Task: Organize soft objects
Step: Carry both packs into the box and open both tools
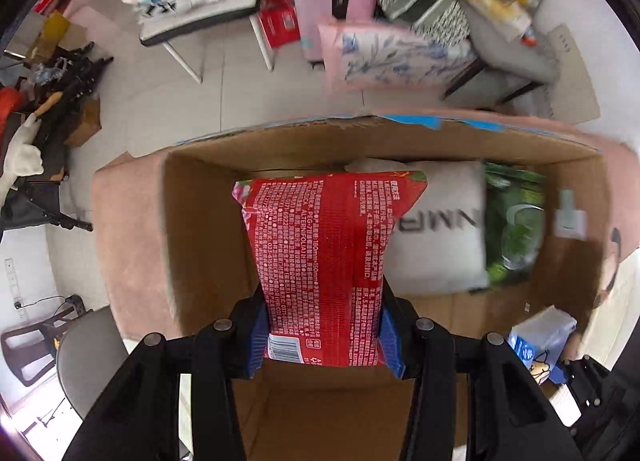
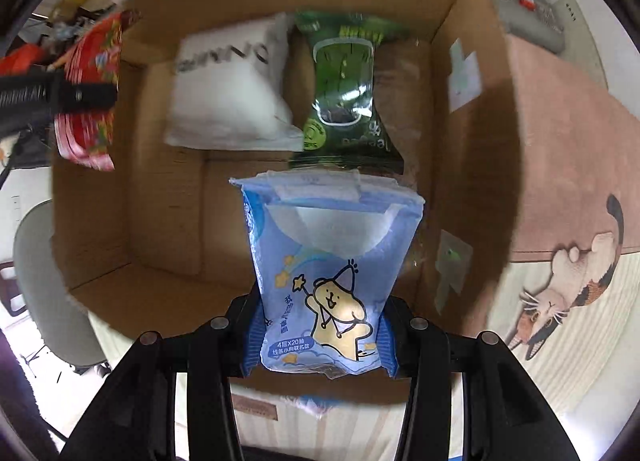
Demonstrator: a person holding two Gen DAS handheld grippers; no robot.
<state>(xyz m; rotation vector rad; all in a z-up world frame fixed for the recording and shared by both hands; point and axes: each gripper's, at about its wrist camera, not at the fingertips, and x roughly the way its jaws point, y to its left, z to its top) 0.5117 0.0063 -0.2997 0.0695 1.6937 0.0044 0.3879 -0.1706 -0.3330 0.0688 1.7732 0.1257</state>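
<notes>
Even, bright indoor light. Strong fisheye bending with black vignette at the corners. Motion blur smears the upper clutter in both views. Glare on the glossy green plastic packet (image 2: 344, 89); shadow across the brown cardboard box's (image 2: 472, 165) right wall.

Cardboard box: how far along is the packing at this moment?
Done: a white pack and a green pack lie in the box. In hand: left gripper clamps a red pack, right gripper a blue pack, both over the box. Left: setting both down inside.
</notes>
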